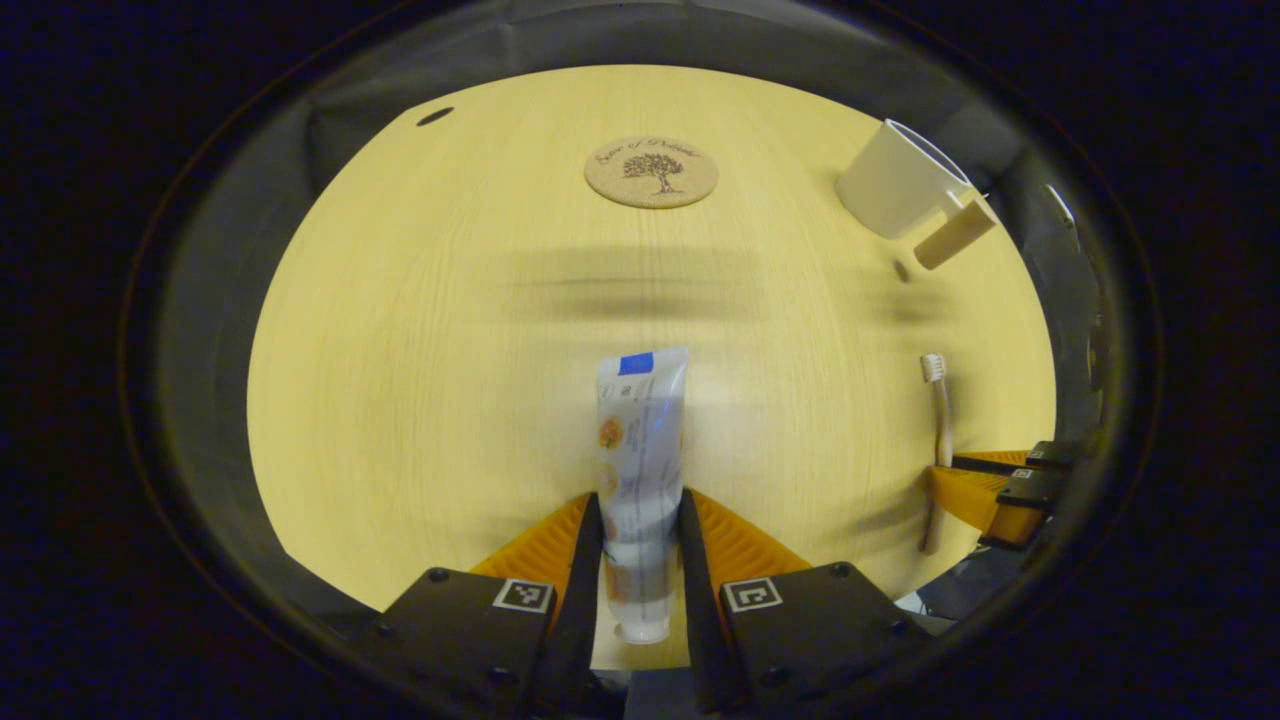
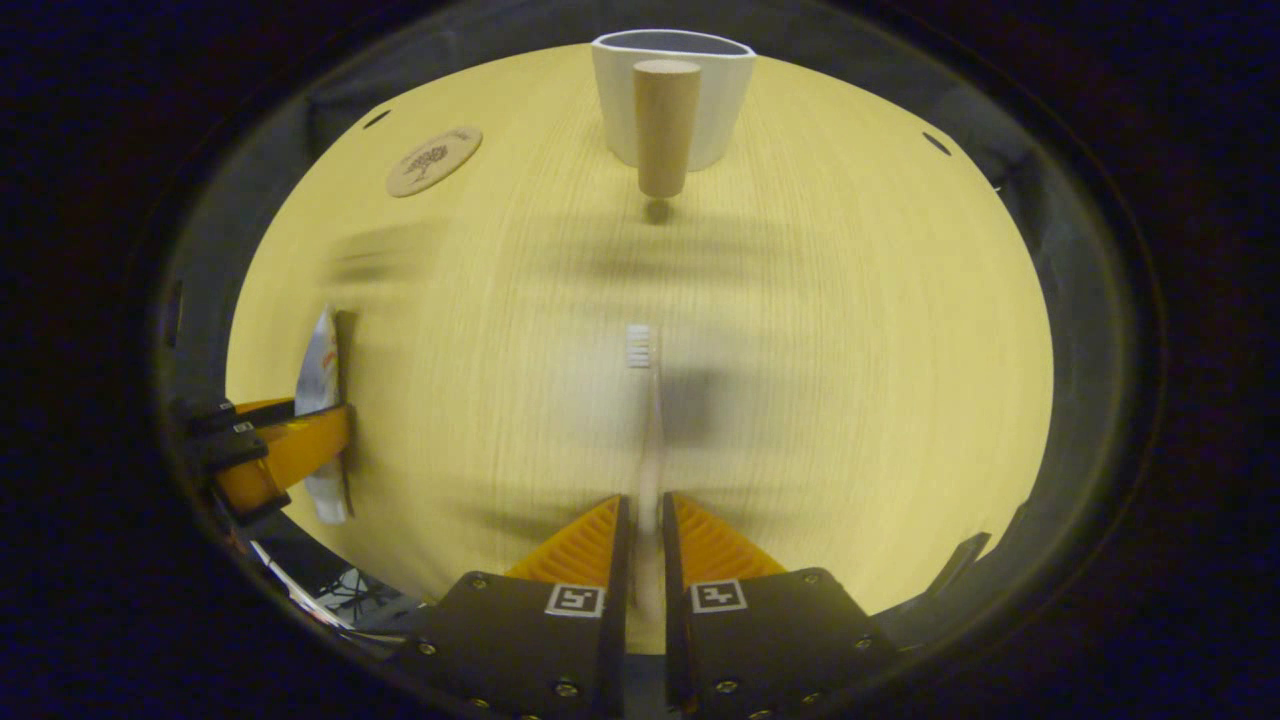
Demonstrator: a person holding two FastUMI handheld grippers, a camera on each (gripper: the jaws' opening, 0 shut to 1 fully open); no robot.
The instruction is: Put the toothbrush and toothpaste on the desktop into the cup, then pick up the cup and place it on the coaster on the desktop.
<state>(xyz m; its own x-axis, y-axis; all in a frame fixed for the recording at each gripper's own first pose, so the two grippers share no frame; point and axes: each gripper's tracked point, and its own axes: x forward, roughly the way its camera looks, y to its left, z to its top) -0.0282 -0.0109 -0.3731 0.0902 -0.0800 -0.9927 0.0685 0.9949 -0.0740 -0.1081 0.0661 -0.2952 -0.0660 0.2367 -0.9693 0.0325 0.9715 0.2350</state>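
Left gripper (image 1: 640, 520) clamps toothpaste (image 1: 640, 450); right gripper (image 2: 642, 525) is closed on toothbrush (image 2: 645, 420), both above desktop (image 1: 420, 350). Cup (image 2: 672, 95) stands at far edge, well apart from coaster (image 1: 651, 172)

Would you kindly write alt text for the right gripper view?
The right gripper is shut on a slim white toothbrush above a pale wooden desktop. Ahead stands a white cup with a wooden handle; a round cork coaster lies far left.
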